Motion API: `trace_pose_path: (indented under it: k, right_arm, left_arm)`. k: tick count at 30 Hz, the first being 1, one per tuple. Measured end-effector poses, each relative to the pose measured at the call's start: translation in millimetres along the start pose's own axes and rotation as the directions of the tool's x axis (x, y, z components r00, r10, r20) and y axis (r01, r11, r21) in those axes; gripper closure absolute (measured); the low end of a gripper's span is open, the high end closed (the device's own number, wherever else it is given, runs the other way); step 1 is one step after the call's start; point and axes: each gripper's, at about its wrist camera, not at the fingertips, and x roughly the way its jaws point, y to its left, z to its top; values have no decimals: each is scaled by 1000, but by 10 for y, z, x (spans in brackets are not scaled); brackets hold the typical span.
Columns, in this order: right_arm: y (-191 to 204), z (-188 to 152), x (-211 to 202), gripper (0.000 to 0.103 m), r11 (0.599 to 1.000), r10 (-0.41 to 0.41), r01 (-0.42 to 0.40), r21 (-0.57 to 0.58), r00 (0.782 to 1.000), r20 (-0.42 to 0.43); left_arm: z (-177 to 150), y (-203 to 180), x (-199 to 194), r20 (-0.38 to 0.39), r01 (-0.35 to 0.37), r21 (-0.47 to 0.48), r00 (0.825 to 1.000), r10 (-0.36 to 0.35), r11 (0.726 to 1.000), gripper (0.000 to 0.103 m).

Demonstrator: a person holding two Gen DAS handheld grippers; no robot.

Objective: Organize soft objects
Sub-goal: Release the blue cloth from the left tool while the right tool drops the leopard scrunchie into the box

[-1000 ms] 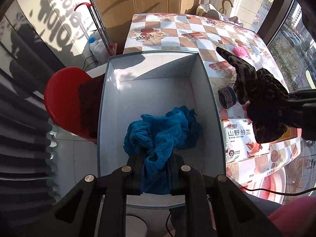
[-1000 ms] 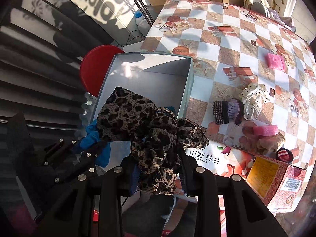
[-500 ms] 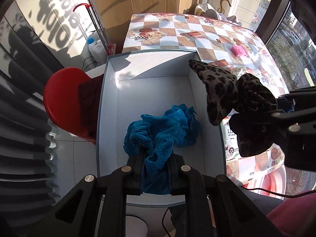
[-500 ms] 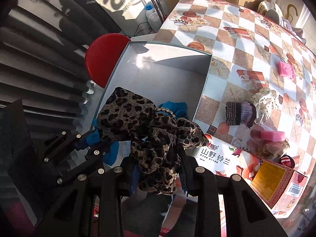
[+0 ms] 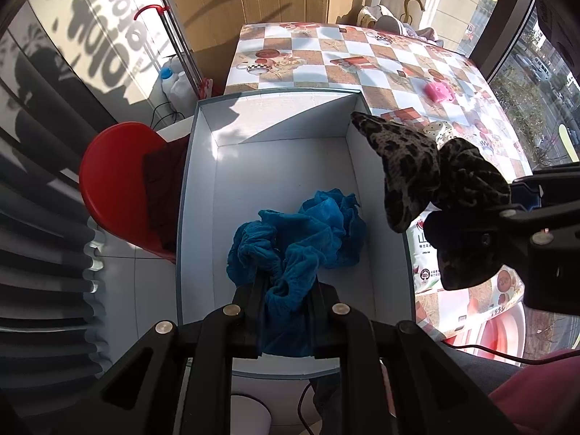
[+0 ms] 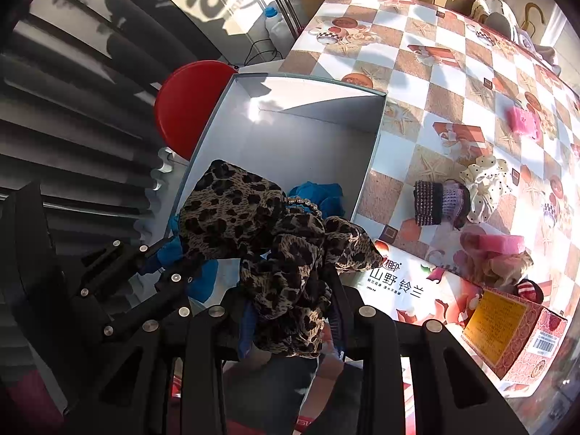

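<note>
A crumpled blue fabric piece [image 5: 311,232] hangs in the open white box [image 5: 203,217], just above its floor. My left gripper [image 5: 286,286] is shut on the fabric's near end. A leopard-print fabric piece [image 6: 253,224] is bunched between the fingers of my right gripper [image 6: 291,301], which is shut on it. In the left wrist view the leopard-print fabric [image 5: 417,166] and the right gripper [image 5: 525,239] hover at the box's right wall. In the right wrist view the box [image 6: 290,137] lies beyond it, with the blue fabric [image 6: 319,195] and the left gripper [image 6: 159,264] partly hidden behind the leopard print.
A red stool [image 5: 119,181] stands left of the box. The checkered table [image 6: 446,90] carries a dark beaded scrunchie [image 6: 435,203], a cream dotted one [image 6: 485,177], pink pieces [image 6: 522,119] [image 6: 496,243], a printed packet [image 6: 409,286] and a red carton [image 6: 507,330].
The right gripper has carried the leopard-print fabric a little left, from over the table toward the box's right wall. The left gripper and the blue fabric have stayed put.
</note>
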Motion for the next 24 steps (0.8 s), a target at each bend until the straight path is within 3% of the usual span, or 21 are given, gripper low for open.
trace_pose_path:
  k: [24]
  right_arm:
    - [1, 1, -4, 68, 1000, -3, 3, 0, 1000, 0]
  left_arm:
    - [-37, 58, 24, -2, 0, -8, 1000, 0, 1000, 85]
